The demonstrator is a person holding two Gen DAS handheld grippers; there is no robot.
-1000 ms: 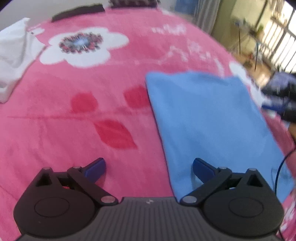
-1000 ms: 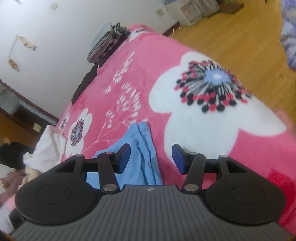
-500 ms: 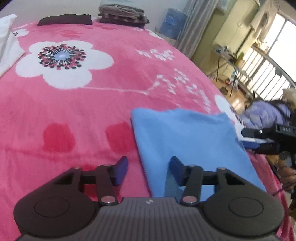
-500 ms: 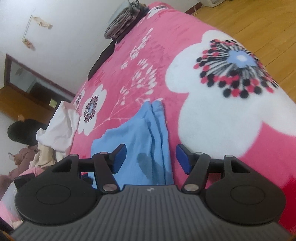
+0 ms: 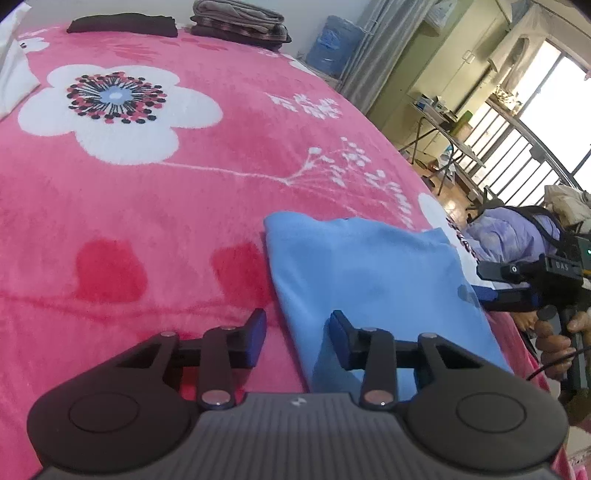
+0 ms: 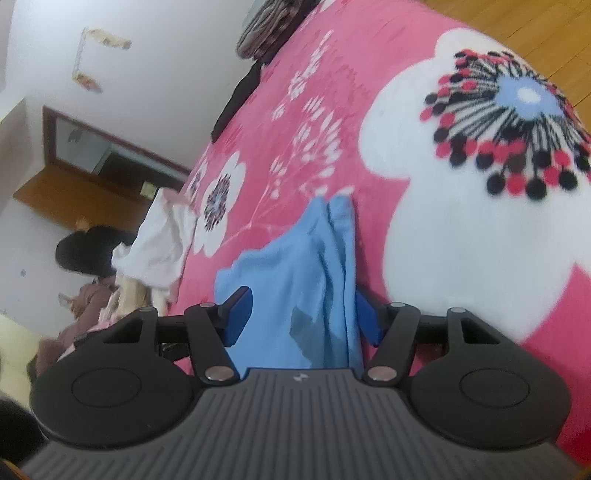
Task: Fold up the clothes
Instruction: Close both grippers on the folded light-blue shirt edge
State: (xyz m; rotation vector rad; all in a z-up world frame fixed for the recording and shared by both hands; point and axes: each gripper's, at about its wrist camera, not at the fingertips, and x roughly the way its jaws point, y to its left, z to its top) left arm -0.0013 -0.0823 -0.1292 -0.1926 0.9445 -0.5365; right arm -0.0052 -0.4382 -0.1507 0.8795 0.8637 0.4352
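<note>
Both grippers have dropped closer to the blue garment [image 5: 373, 273] since the earlier frames. Left gripper [image 5: 297, 338] has just been narrowing, its jaws unclenched astride the cloth's left edge. Right gripper [image 6: 301, 319] stands parted around the bunched right edge, not pressing. "DAS" reads on its body. Folded dark clothes [image 5: 240, 20] lie far off on the pink blanket [image 5: 147, 192].

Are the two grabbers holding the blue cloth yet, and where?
Not yet. The left gripper, whose jaws have just been closing, straddles the blue cloth's near edge without pinching. The right gripper straddles another edge, open.
</note>
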